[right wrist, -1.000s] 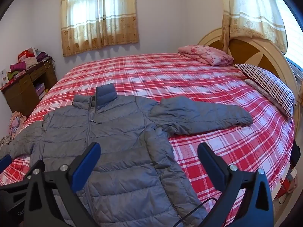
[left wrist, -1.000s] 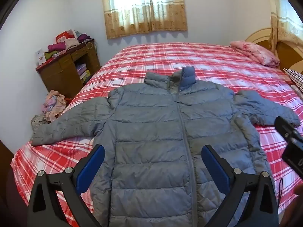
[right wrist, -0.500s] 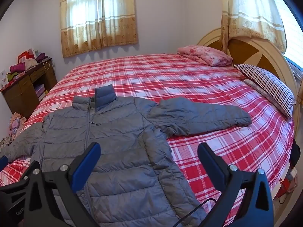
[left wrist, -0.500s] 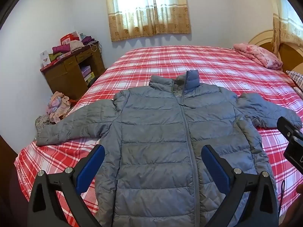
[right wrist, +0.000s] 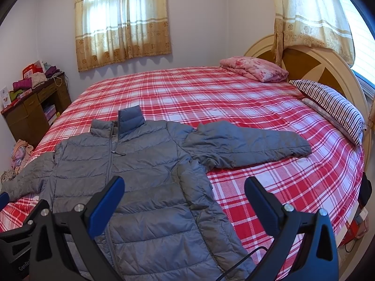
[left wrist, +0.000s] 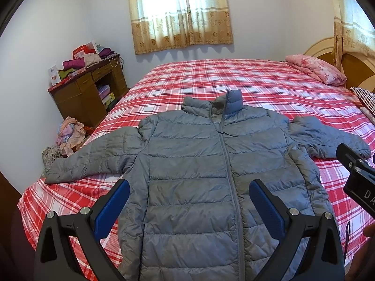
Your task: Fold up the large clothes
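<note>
— What's in front of you?

— One grey puffer jacket [left wrist: 199,171], spread front-up on the bed [left wrist: 234,79] with its red-and-white plaid cover. It fills the middle and lower part of both my views. It is zipped most of the way, collar standing at the top centre, and its two sleeves are spread out: one sleeve [left wrist: 93,157] reaches toward the left edge of the left-wrist frame, the other sleeve [right wrist: 246,145] lies across the plaid at mid-right of the right-wrist frame.

— And your grippers?

— I hold two. My left gripper [left wrist: 188,201] hangs above the jacket's lower body, its two blue-padded fingers spread wide with nothing between them. My right gripper [right wrist: 184,199] is likewise spread wide and holds nothing; its left finger shows over the jacket, its right finger over bare plaid.

— Anything else on the bed?

— One folded pink floral blanket [right wrist: 255,70] at the upper right, near the rounded headboard [right wrist: 328,63], and one striped pillow [right wrist: 328,103] at the right edge.

— Around the room?

— One brown wooden desk [left wrist: 86,89] at the left with clothes stacked on top, one heap of clothes [left wrist: 68,133] on the floor beside it, and two curtained windows: one window [right wrist: 121,21] at top centre, the other window [right wrist: 314,11] at upper right.
</note>
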The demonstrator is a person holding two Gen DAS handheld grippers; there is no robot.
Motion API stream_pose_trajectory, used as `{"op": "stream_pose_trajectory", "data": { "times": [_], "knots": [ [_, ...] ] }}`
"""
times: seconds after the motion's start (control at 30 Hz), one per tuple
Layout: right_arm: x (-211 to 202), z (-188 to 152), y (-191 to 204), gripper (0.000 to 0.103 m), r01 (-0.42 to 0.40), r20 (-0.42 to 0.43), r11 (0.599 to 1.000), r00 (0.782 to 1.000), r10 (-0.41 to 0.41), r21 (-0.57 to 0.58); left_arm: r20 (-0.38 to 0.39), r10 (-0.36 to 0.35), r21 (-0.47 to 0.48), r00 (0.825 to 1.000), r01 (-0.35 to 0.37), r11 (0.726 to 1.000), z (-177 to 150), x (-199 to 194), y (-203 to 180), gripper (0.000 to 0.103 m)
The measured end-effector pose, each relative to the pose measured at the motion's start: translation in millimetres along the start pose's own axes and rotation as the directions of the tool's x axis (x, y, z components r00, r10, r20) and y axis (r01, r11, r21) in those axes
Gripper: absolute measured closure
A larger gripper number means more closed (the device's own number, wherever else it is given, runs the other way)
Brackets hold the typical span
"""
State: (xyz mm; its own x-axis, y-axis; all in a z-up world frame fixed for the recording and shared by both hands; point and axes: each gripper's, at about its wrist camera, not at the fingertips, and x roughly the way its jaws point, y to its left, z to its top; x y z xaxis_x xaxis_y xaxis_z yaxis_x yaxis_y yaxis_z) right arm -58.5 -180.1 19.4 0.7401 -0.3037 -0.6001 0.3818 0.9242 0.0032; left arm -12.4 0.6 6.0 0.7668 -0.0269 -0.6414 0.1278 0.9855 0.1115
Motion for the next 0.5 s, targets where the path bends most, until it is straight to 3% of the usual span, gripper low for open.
{"op": "stream_pose_trajectory", "data": {
  "times": [0.5],
  "knots": [
    [-3.0, 0.7, 2.3, 0.000, -0.005, -0.001, 1.000, 1.000, 0.005, -0.003, -0.004, -0.009, -0.015, 1.000, 0.009, 1.000, 1.6, -2.7, 3.7, 0.001]
  ]
}}
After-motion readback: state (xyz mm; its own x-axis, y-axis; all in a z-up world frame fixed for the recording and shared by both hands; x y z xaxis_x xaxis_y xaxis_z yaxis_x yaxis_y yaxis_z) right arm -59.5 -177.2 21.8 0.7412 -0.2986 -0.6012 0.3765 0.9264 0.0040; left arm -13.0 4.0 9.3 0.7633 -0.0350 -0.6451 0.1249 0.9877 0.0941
